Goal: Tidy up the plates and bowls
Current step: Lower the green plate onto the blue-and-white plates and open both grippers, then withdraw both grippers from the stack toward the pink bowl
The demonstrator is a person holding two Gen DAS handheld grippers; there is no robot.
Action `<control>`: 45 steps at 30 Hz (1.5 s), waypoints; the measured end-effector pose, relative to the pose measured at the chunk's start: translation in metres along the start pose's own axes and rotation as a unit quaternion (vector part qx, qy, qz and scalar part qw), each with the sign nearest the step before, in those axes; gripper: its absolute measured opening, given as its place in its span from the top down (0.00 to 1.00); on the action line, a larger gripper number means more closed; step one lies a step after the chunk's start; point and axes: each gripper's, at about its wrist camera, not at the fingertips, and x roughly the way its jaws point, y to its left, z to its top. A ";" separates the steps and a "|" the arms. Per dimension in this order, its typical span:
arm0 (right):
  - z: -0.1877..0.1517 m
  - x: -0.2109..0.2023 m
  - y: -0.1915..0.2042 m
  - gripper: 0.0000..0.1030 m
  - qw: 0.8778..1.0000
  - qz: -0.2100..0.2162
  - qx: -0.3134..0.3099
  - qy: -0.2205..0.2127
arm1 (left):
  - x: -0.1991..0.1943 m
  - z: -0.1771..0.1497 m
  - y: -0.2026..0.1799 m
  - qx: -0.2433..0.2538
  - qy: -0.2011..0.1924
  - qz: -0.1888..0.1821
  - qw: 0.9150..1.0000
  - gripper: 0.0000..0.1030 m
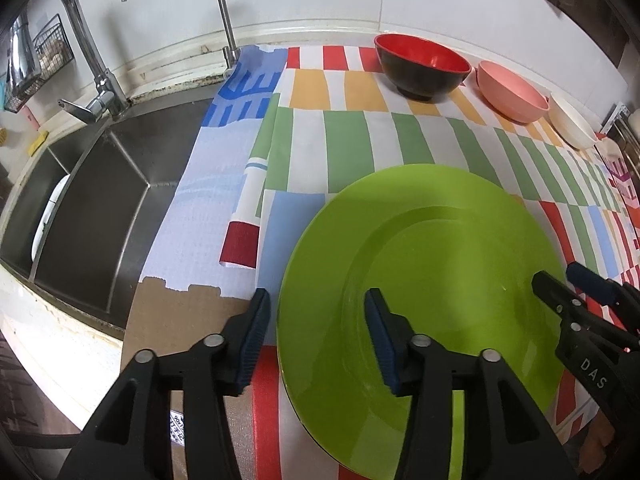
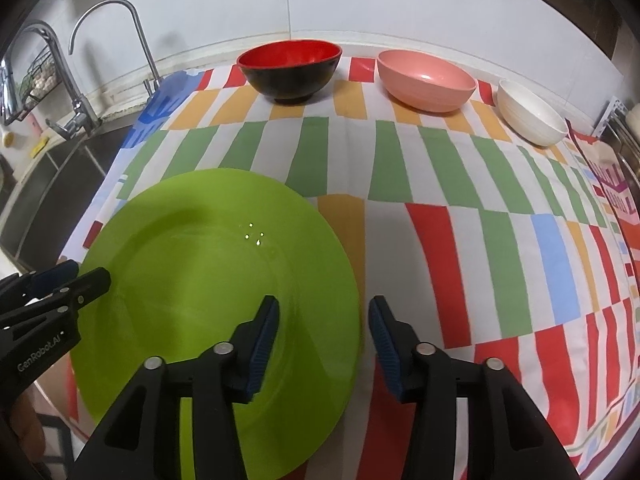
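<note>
A green plate (image 1: 432,280) is seen lying flat on a striped cloth (image 1: 352,136) spread over the counter beside a steel sink (image 1: 92,208). The left tongs (image 1: 318,334) are held spread apart astride the plate's left rim: the inner finger is placed over the plate's surface, the outer one outside the rim above the cloth, and no pad is seen pressing on the plate. The right tongs (image 2: 323,336) are likewise held spread astride the right rim, with one finger over the green surface and the other over the cloth. Nothing is pinched by either pair. In each wrist view the other tongs are seen at the plate's far edge.

Along the back of the cloth, near the wall, three bowls are set in a row, well apart from the tongs: a red and black bowl (image 2: 290,70), a pink bowl (image 2: 426,80) and a white bowl (image 2: 530,114). Two taps (image 1: 224,12) are seen behind the sink, and a wire basket (image 1: 48,50) is hung on the wall at the left.
</note>
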 end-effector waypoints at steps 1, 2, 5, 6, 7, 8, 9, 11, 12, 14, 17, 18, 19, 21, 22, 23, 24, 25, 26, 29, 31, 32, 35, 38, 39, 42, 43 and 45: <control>0.001 -0.002 -0.001 0.51 1.000 -0.004 0.000 -0.005 | -0.002 0.001 -0.001 0.001 -0.003 0.001 1.000 0.47; 0.001 -0.005 -0.002 0.51 1.000 -0.007 0.000 -0.010 | -0.003 0.001 -0.002 0.002 -0.005 0.001 1.000 0.44; 0.004 -0.012 -0.005 0.51 1.000 -0.006 0.003 -0.025 | -0.009 0.004 -0.004 0.003 -0.014 -0.003 1.000 0.40; 0.004 -0.015 -0.006 0.51 1.000 -0.005 0.004 -0.031 | -0.010 0.005 -0.005 0.002 -0.016 -0.005 1.000 0.37; 0.005 -0.016 -0.007 0.49 0.999 -0.003 0.005 -0.034 | -0.013 0.007 -0.006 0.003 -0.021 -0.007 1.000 0.35; 0.006 -0.017 -0.008 0.47 0.999 0.000 0.007 -0.036 | -0.015 0.009 -0.008 0.004 -0.026 -0.008 1.000 0.33; 0.006 -0.018 -0.009 0.47 0.999 0.004 0.008 -0.036 | -0.017 0.010 -0.010 0.006 -0.030 -0.010 0.999 0.33; 0.007 -0.020 -0.011 0.47 0.999 0.009 0.007 -0.036 | -0.021 0.014 -0.015 0.010 -0.037 -0.013 0.999 0.32; 0.007 -0.020 -0.012 0.47 0.999 0.009 0.005 -0.037 | -0.022 0.015 -0.017 0.012 -0.040 -0.014 0.999 0.32; 0.007 -0.023 -0.015 0.47 0.999 0.005 0.004 -0.039 | -0.026 0.020 -0.023 0.019 -0.047 -0.016 0.999 0.32; 0.010 -0.030 -0.026 0.47 0.999 0.003 0.013 -0.048 | -0.031 0.026 -0.034 0.035 -0.059 -0.019 0.997 0.32; 0.011 -0.032 -0.030 0.47 0.999 0.004 0.017 -0.050 | -0.034 0.029 -0.039 0.040 -0.065 -0.021 0.997 0.32; 0.012 -0.034 -0.035 0.47 0.998 0.005 0.022 -0.052 | -0.036 0.032 -0.043 0.043 -0.070 -0.024 0.996 0.32; 0.015 -0.037 -0.044 0.47 0.998 0.003 0.029 -0.054 | -0.040 0.037 -0.050 0.047 -0.077 -0.029 0.995 0.32; 0.017 -0.039 -0.049 0.47 0.998 -0.001 0.030 -0.056 | -0.042 0.039 -0.054 0.049 -0.081 -0.031 0.995 0.32; 0.018 -0.041 -0.052 0.47 0.998 -0.006 0.031 -0.059 | -0.044 0.044 -0.059 0.050 -0.087 -0.032 0.994 0.32; 0.020 -0.042 -0.056 0.47 0.998 -0.013 0.030 -0.061 | -0.045 0.046 -0.061 0.051 -0.090 -0.033 0.994 0.32; 0.022 -0.043 -0.059 0.47 0.997 -0.020 0.029 -0.063 | -0.047 0.051 -0.065 0.050 -0.094 -0.034 0.994 0.32; 0.025 -0.045 -0.062 0.47 0.997 -0.028 0.029 -0.063 | -0.048 0.055 -0.068 0.049 -0.098 -0.036 0.993 0.32; 0.033 -0.049 -0.071 0.47 0.996 -0.049 0.024 -0.073 | -0.050 0.068 -0.077 0.048 -0.106 -0.041 0.992 0.32; 0.039 -0.052 -0.080 0.47 0.995 -0.052 0.027 -0.078 | -0.051 0.075 -0.084 0.051 -0.110 -0.046 0.992 0.32; 0.043 -0.052 -0.084 0.47 0.995 -0.048 0.030 -0.078 | -0.052 0.080 -0.089 0.054 -0.111 -0.048 0.991 0.32; 0.051 -0.054 -0.098 0.47 0.995 -0.033 0.043 -0.080 | -0.052 0.091 -0.099 0.064 -0.110 -0.062 0.990 0.32; 0.062 -0.053 -0.111 0.47 0.995 -0.033 0.055 -0.080 | -0.050 0.106 -0.109 0.075 -0.105 -0.073 0.989 0.32; 0.065 -0.053 -0.114 0.47 0.995 -0.034 0.057 -0.081 | -0.049 0.110 -0.112 0.079 -0.107 -0.072 0.989 0.32; 0.077 -0.051 -0.122 0.47 0.994 -0.038 0.058 -0.086 | -0.047 0.123 -0.120 0.090 -0.110 -0.066 0.988 0.32; 0.080 -0.050 -0.123 0.47 0.994 -0.039 0.058 -0.087 | -0.046 0.130 -0.124 0.094 -0.110 -0.066 0.987 0.32; 0.087 -0.048 -0.127 0.47 0.993 -0.039 0.062 -0.091 | -0.045 0.138 -0.128 0.099 -0.110 -0.069 0.987 0.32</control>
